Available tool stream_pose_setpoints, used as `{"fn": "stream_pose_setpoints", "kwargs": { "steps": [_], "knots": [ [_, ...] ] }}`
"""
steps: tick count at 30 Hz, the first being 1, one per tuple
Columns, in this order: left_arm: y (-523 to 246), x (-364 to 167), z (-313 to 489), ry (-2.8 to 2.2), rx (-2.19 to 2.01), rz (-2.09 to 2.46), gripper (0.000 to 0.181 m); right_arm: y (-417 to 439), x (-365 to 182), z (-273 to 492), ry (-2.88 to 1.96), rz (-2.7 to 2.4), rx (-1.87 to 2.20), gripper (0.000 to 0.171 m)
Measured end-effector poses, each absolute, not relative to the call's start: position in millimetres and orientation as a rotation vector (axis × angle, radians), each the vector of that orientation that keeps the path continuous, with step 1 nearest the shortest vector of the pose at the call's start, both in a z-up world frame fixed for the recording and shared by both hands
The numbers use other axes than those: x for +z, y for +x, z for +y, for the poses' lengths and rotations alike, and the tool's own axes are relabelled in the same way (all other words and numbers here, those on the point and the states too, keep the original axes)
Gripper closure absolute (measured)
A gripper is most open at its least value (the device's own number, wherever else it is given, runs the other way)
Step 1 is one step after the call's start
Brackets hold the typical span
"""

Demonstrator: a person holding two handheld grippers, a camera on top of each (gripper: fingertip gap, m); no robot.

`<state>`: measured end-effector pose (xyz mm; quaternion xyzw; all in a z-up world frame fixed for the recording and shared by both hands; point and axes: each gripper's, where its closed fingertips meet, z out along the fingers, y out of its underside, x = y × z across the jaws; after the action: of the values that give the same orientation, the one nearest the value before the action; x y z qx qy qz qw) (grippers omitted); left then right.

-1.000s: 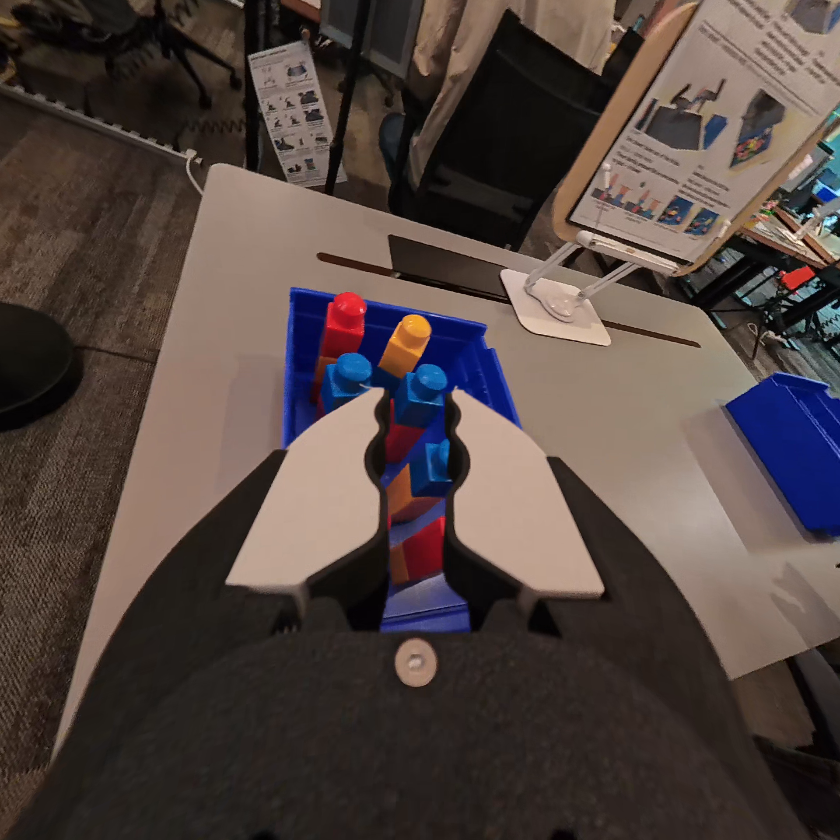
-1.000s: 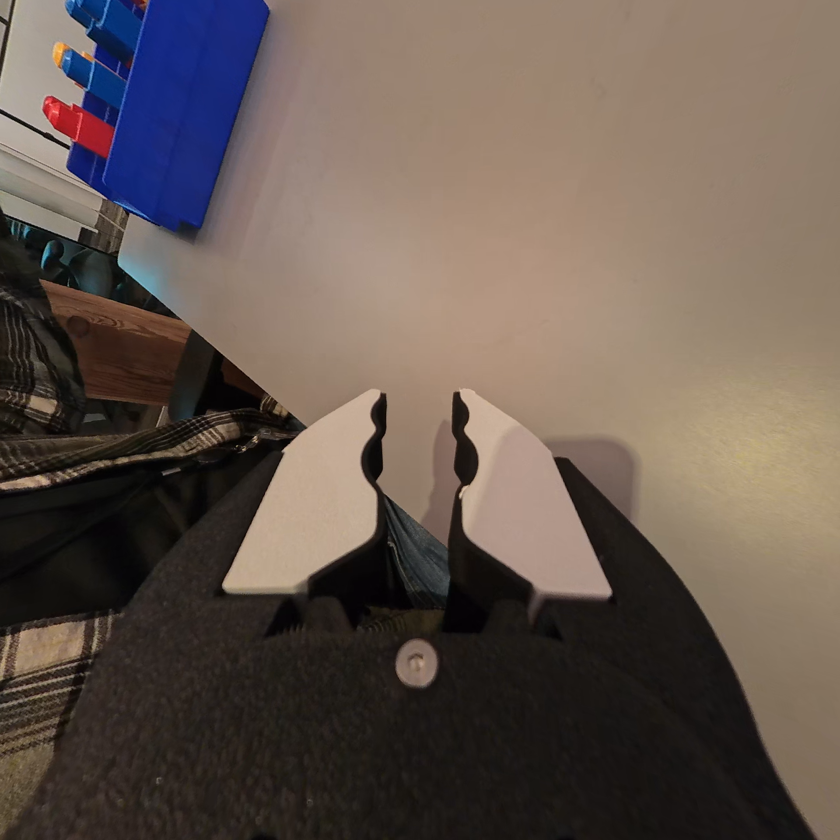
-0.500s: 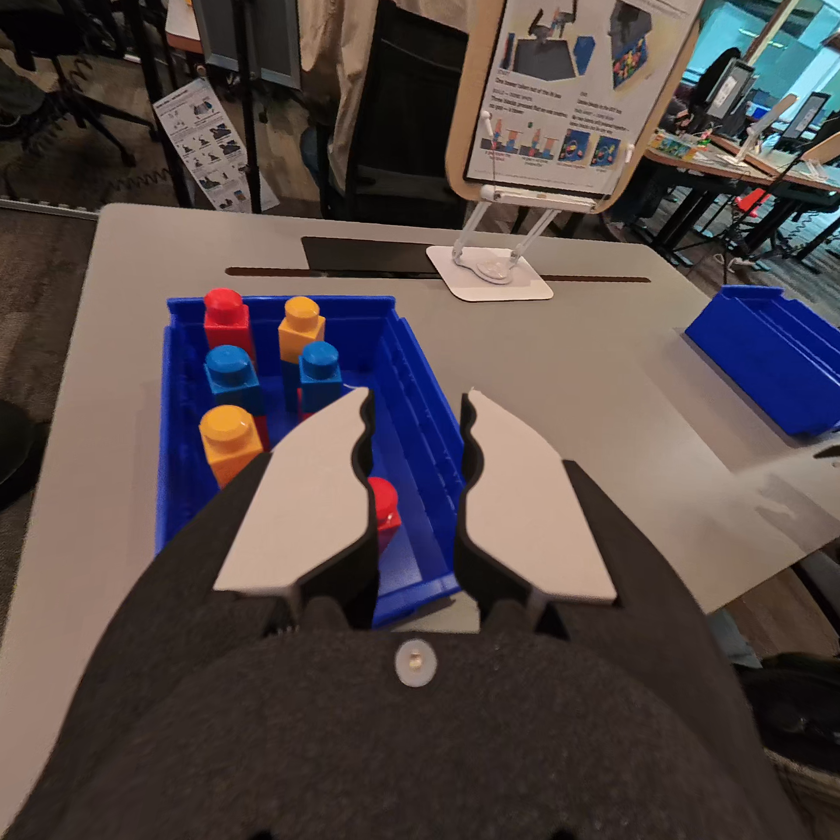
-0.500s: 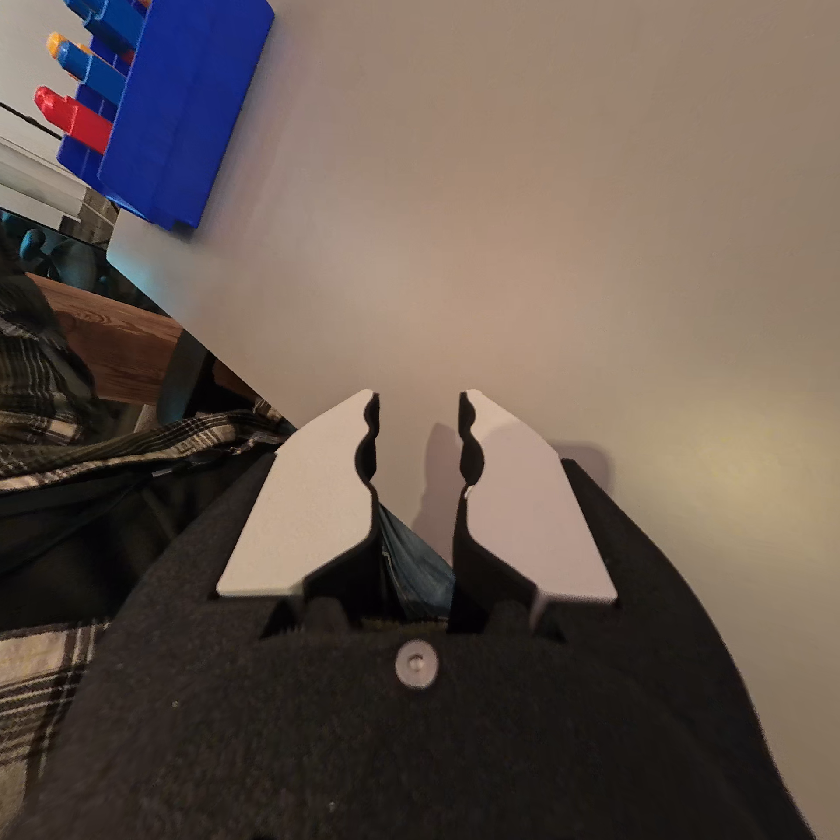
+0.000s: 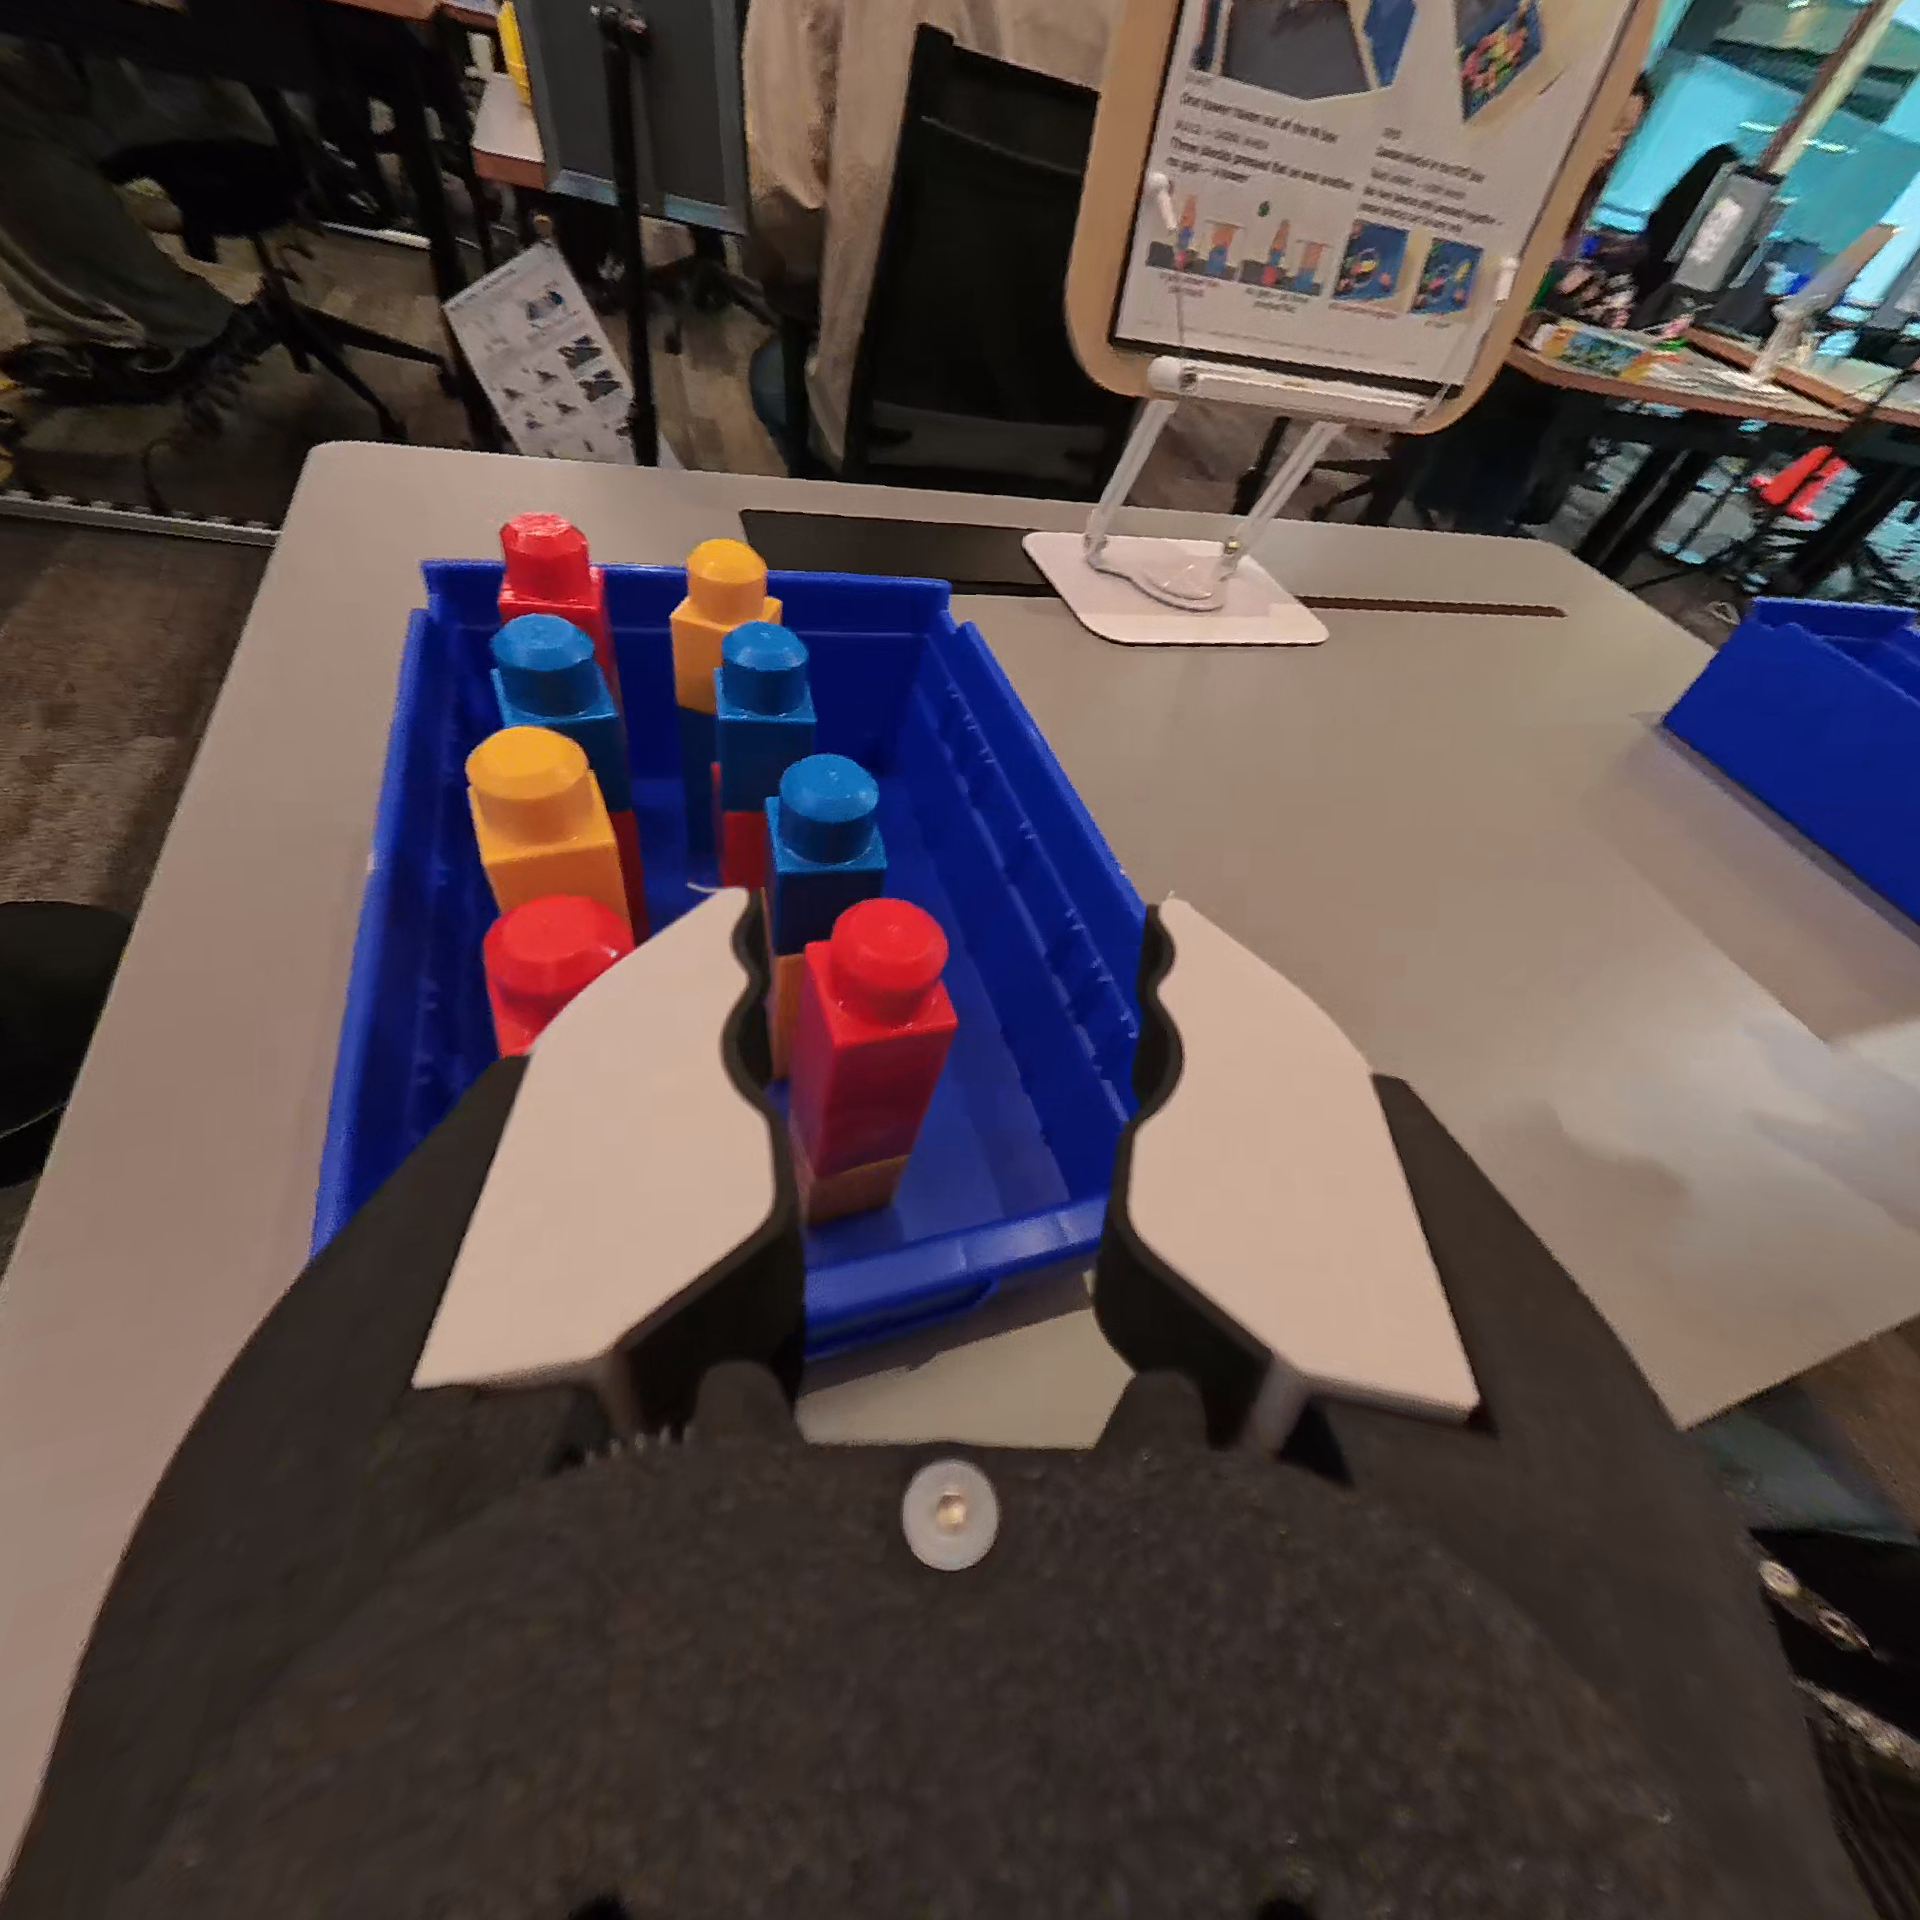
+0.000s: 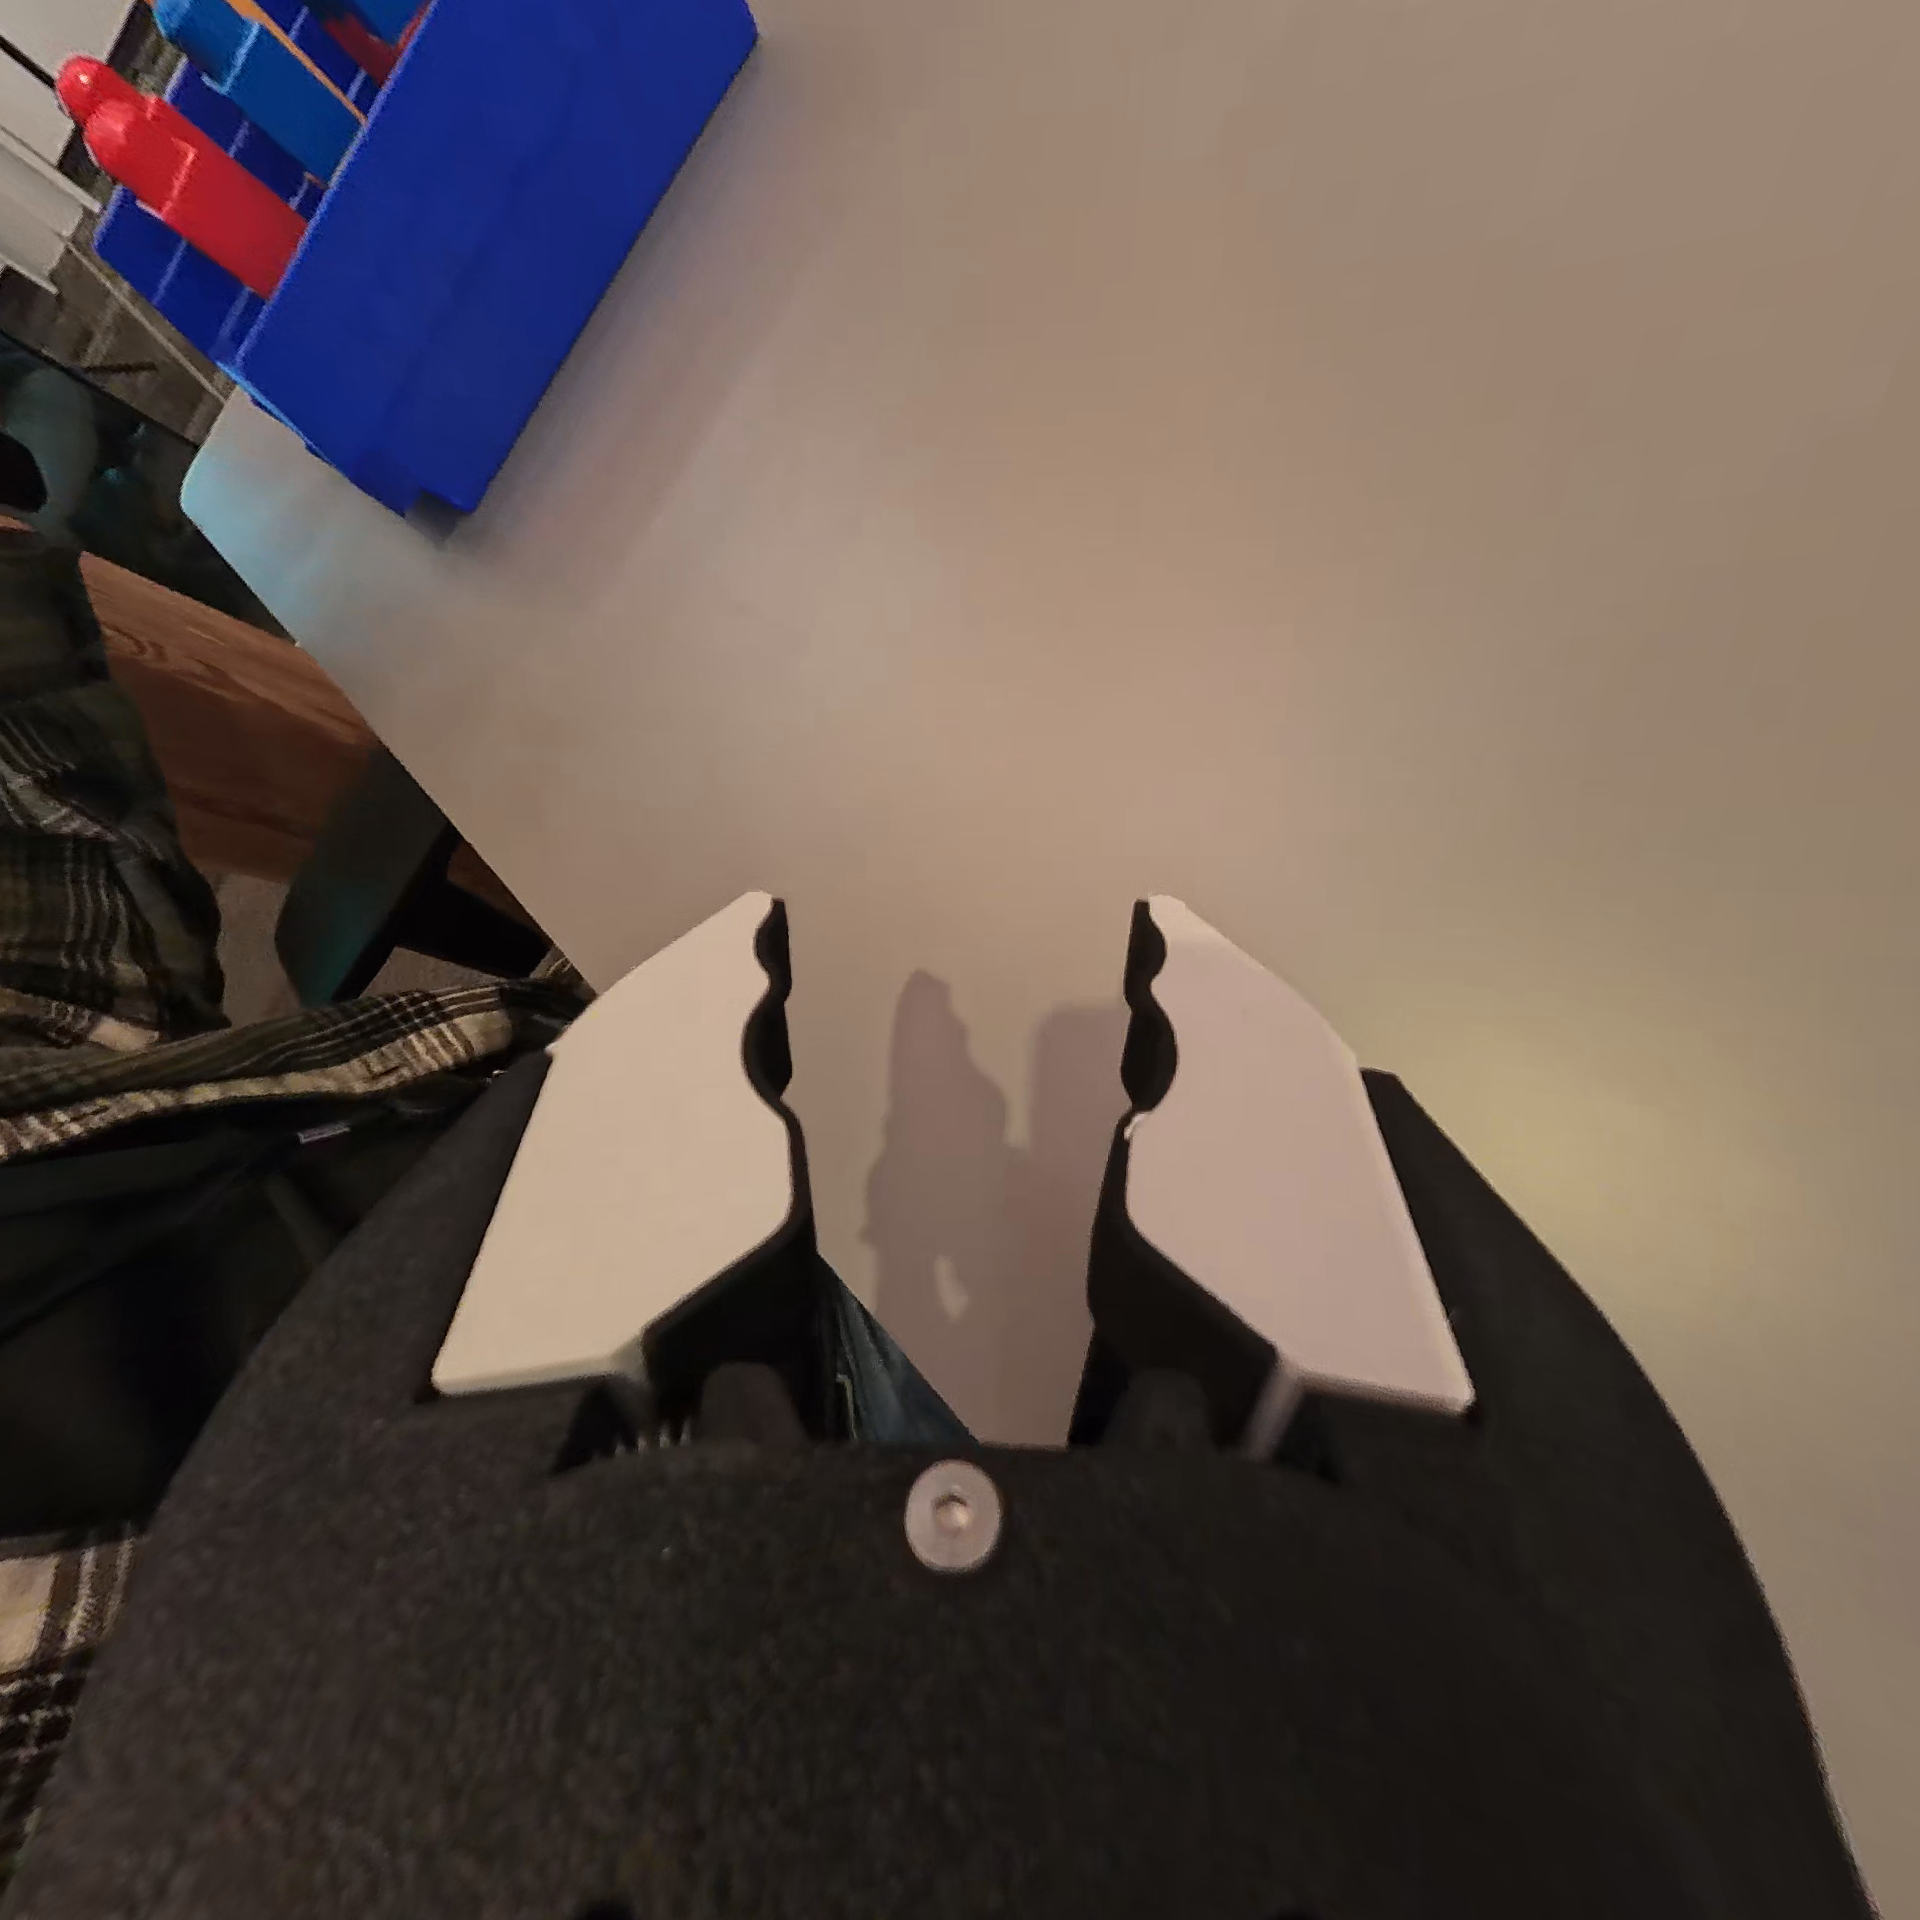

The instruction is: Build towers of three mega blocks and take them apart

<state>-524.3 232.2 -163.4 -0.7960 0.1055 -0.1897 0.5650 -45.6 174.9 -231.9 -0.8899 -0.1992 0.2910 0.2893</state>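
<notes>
A blue bin [image 5: 1039, 935] on the grey table holds several upright block towers in red, blue and orange. The nearest, a red-topped tower [image 5: 873, 1049], stands at the bin's near end. My left gripper [image 5: 945, 914] is open and empty, above the bin's near end, with the red-topped tower between its fingers but apart from them. My right gripper [image 6: 956, 914] is open and empty over bare table [image 6: 1247, 520] near its front edge. The same bin [image 6: 468, 270] shows at the upper left of the right wrist view, with a red tower [image 6: 177, 177] sticking out.
A second blue bin [image 5: 1808, 727] sits at the table's right. A white stand [image 5: 1174, 592] holding an instruction board stands at the back. A person's plaid sleeve [image 6: 104, 935] lies left of my right gripper. Chairs and desks stand beyond the table.
My left gripper has pulled back from the bin and opened wide, leaving the towers standing. My right gripper has opened wider and shifted closer to the bin.
</notes>
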Motion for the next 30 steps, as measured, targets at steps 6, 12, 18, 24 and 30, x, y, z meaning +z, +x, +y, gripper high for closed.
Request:
{"fn": "stream_pose_setpoints", "kwargs": {
  "steps": [6, 12, 18, 24, 30],
  "knots": [
    [-533, -199, 242, -1.95, -0.207, 0.135, 0.094, -48, -244, 169, -2.413, -0.531, 0.808, 0.111],
    [-520, -237, 246, -2.063, -0.191, 0.114, 0.096, -43, -247, 167, -2.416, -0.518, 0.815, 0.113],
    [-518, -246, 252, -2.121, -0.13, 0.12, 0.108, -41, -251, 165, -2.422, -0.512, 0.831, 0.114],
    [-518, -260, 257, -2.198, -0.072, 0.141, 0.115, -38, -253, 162, -2.423, -0.501, 0.841, 0.115],
    [-519, -276, 261, -2.267, -0.087, 0.141, 0.119, -37, -254, 160, -2.426, -0.502, 0.846, 0.115]
  ]
}}
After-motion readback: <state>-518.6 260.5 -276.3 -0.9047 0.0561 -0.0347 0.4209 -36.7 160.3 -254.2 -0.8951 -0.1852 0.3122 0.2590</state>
